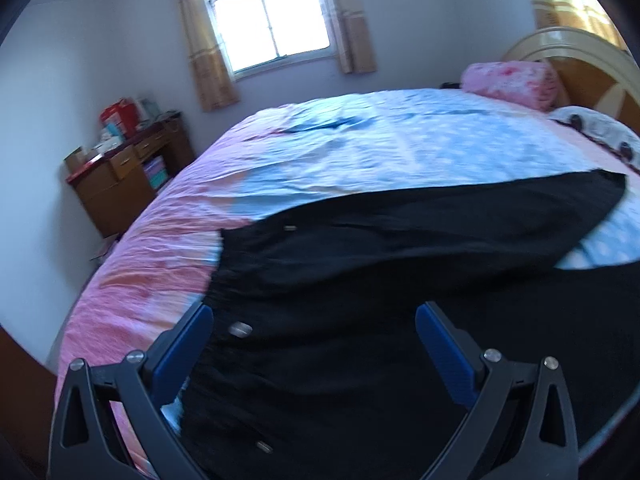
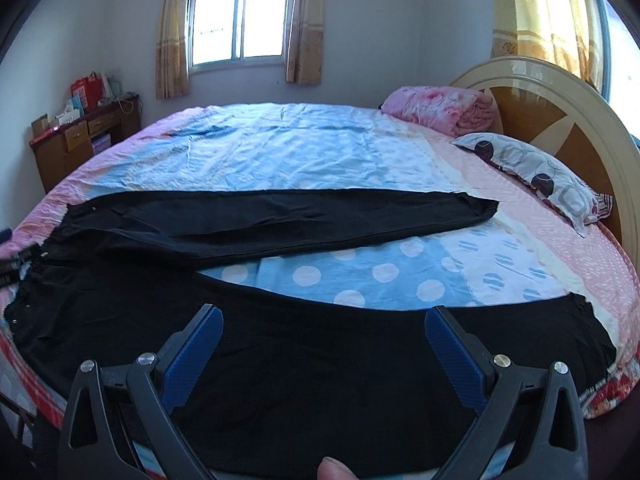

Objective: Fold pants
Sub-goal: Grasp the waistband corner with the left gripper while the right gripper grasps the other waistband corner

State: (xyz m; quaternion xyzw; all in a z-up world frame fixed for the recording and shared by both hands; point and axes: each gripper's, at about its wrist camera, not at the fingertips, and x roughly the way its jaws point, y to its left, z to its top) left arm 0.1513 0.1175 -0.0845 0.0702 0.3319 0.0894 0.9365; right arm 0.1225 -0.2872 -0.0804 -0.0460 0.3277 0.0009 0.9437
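Black fabric pants [image 2: 280, 220] lie spread flat on the bed's pink-and-blue dotted sheet [image 2: 360, 276], legs splayed apart toward the curved cream-and-wood headboard [image 2: 560, 120]. The right claw [image 2: 324, 330], blue-padded jaws wide apart, hovers over the nearer leg. A patterned grey pillow [image 2: 536, 176] lies beside the headboard.

One pair of black pants [image 2: 280, 220], two legs spread; two grippers [image 1: 314, 316] [image 2: 324, 320]; one patterned pillow [image 2: 536, 172]; one pink folded quilt [image 2: 440, 108]; one desk [image 2: 76, 140]; two curtained windows [image 2: 240, 20].
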